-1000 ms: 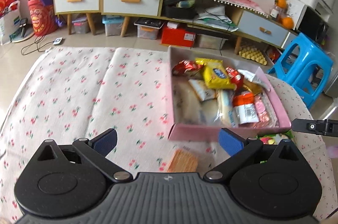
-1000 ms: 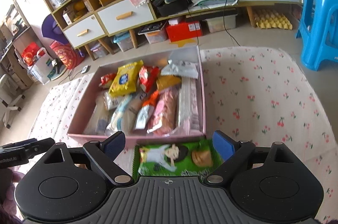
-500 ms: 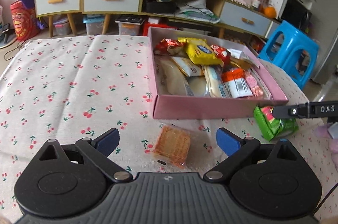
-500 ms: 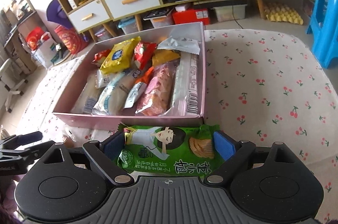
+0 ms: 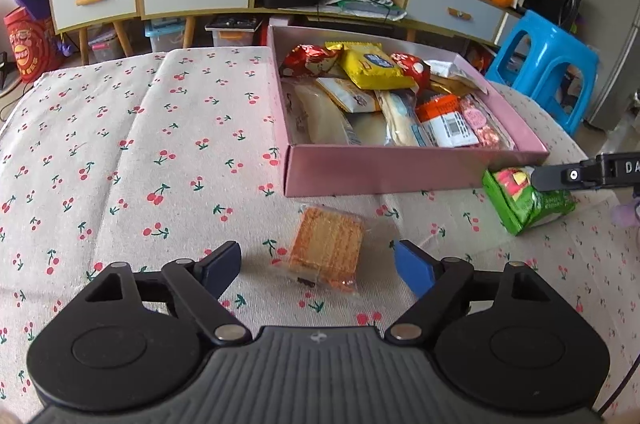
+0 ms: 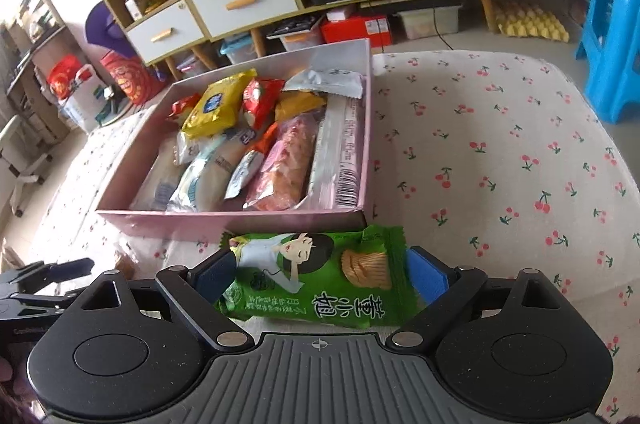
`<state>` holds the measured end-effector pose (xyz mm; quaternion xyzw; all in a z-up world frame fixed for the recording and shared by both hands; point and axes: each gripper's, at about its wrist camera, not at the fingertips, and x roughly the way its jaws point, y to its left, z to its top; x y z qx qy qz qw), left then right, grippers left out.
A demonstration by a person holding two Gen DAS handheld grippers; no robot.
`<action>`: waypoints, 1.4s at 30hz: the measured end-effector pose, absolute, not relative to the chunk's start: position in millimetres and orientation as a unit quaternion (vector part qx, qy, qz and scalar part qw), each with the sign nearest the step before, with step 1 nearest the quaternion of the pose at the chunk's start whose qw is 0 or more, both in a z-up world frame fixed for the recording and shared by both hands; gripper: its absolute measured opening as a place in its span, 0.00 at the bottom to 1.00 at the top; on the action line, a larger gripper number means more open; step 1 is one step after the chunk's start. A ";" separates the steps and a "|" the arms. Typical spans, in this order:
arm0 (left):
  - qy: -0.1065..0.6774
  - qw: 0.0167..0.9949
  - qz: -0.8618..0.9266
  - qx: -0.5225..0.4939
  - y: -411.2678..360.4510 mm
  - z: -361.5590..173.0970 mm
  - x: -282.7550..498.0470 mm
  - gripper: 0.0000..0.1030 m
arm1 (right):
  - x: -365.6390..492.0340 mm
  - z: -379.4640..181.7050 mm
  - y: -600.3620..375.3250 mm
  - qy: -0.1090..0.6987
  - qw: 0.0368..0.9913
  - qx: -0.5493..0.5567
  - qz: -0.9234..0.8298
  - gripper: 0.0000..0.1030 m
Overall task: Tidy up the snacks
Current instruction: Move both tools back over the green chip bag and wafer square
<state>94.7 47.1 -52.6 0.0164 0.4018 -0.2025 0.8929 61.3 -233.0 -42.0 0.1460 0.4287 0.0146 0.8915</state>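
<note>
Left gripper [image 5: 317,268] closing, straddling cracker packet [image 5: 326,248], right gripper [image 6: 319,272] seemingly pinching green bag [image 6: 320,278]

Cherry-print tablecloth [image 5: 160,127] bears pink box [image 5: 380,169], wafer packet [image 5: 326,248], green packet [image 6: 320,280].

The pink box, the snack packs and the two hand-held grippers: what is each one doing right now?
Pink box: open, full of snacks.
Cracker pack: flat on the cloth, between the open left hand-held gripper, untouched.
Green chip bag: lying outside the box, between the right hand-held gripper; grip unclear.
</note>
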 end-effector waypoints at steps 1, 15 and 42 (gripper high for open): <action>0.403 0.892 -0.202 0.019 47.4 -52.9 93.5 0.78 | 60.4 -41.2 -232.4 0.429 0.892 0.144 0.017 0.91; 0.412 0.888 -0.200 0.043 45.3 -51.9 88.8 0.71 | 49.0 -41.3 -222.7 0.444 0.884 0.140 0.034 0.90; 0.386 0.894 -0.209 0.087 41.3 -56.6 83.2 0.71 | 25.1 -40.5 -151.9 0.467 0.875 -0.040 0.119 0.90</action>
